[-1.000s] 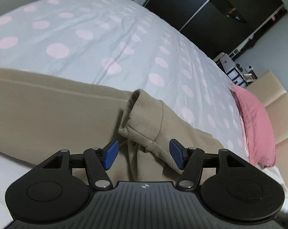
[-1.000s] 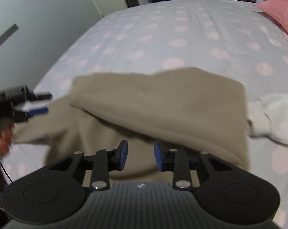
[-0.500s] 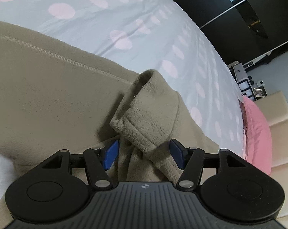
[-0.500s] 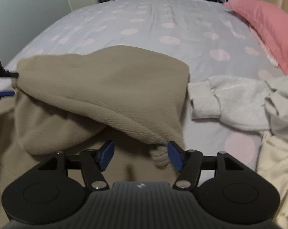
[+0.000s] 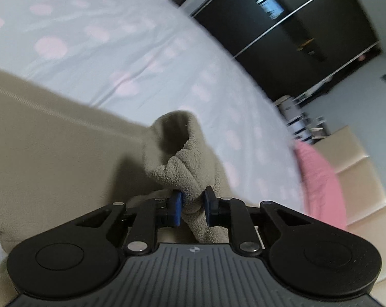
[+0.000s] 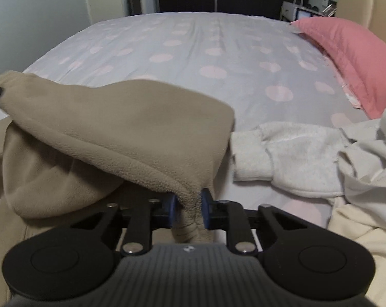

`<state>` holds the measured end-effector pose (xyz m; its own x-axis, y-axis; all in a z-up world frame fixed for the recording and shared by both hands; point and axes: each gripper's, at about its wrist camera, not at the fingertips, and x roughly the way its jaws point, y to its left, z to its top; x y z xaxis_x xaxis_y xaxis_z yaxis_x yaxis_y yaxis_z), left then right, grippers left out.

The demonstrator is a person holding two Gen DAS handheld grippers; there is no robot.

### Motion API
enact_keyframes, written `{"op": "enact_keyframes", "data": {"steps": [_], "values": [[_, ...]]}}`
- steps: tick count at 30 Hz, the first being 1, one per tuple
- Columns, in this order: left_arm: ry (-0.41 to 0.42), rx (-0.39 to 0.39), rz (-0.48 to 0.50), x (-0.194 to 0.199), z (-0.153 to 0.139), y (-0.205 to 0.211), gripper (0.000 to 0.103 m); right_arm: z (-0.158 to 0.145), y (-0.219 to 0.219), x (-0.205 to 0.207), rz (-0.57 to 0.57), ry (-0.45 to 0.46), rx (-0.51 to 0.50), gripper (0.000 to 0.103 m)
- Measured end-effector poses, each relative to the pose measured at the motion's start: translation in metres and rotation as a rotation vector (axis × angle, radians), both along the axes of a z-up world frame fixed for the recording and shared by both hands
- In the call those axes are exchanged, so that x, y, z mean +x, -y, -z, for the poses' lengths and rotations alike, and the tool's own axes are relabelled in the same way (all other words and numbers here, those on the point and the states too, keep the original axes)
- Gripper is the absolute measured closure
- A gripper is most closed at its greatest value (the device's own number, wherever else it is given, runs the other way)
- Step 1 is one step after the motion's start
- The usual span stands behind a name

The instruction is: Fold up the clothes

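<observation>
Your left gripper [image 5: 192, 206] and right gripper [image 6: 188, 207] are each pinched tight on a corner of the tan fleece [image 6: 121, 128], which hangs between them just above the bed [image 6: 193, 51]. Keep both pinches firm, hold the edge taut and level, and lay it squarely over the cloth below, clear of the white sweater [image 6: 295, 158] to your right.

Bed sheet [image 6: 193, 51], pale blue with pink dots, covers mattress. Pink pillow [image 6: 346, 58] lies along right edge, against beige padded headboard [image 6: 359, 2]. Dark sliding wardrobe [image 5: 295, 33] stands beyond bed; cluttered shelf unit [image 6: 303, 10] in far corner.
</observation>
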<state>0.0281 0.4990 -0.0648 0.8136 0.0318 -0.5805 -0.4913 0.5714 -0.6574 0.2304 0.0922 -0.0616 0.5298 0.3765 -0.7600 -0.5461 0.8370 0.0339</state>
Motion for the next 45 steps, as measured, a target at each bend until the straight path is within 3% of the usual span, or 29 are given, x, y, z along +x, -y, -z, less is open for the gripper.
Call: {"op": "enact_keyframes", "data": {"steps": [4,11,16,21,23,24,28,35,40,45], "values": [[-0.041,0.015,0.008,-0.012,0.000,0.006,0.089,0.008,0.004,0.008,0.037,-0.068,0.009,0.085],[-0.211,0.043,-0.004,0.000,0.053,-0.003,0.089,0.024,0.002,0.010,0.009,-0.111,0.004,0.085],[-0.238,0.022,0.008,-0.001,0.059,-0.003,0.086,0.031,0.003,0.013,0.003,-0.142,-0.008,0.083],[-0.240,0.121,0.053,-0.022,0.030,0.002,0.072,0.013,0.012,0.007,0.051,-0.160,0.059,0.056],[-0.248,0.169,0.021,-0.040,0.017,-0.001,0.052,0.006,0.015,0.002,0.051,-0.165,0.094,0.052],[-0.251,0.193,0.005,-0.049,0.011,-0.002,0.051,0.003,0.015,-0.001,0.045,-0.167,0.111,0.047],[-0.259,0.222,-0.099,-0.087,-0.006,-0.031,0.051,-0.008,0.015,-0.011,-0.002,-0.178,0.168,0.044],[-0.301,0.167,-0.430,-0.182,-0.014,-0.112,0.051,-0.017,0.014,-0.020,-0.039,-0.166,0.212,0.043],[-0.332,0.155,-0.630,-0.239,-0.002,-0.156,0.052,-0.014,0.007,-0.019,-0.058,-0.164,0.220,0.040],[-0.371,0.121,-0.768,-0.270,0.023,-0.187,0.052,-0.006,0.000,-0.017,-0.078,-0.174,0.215,0.039]]}}
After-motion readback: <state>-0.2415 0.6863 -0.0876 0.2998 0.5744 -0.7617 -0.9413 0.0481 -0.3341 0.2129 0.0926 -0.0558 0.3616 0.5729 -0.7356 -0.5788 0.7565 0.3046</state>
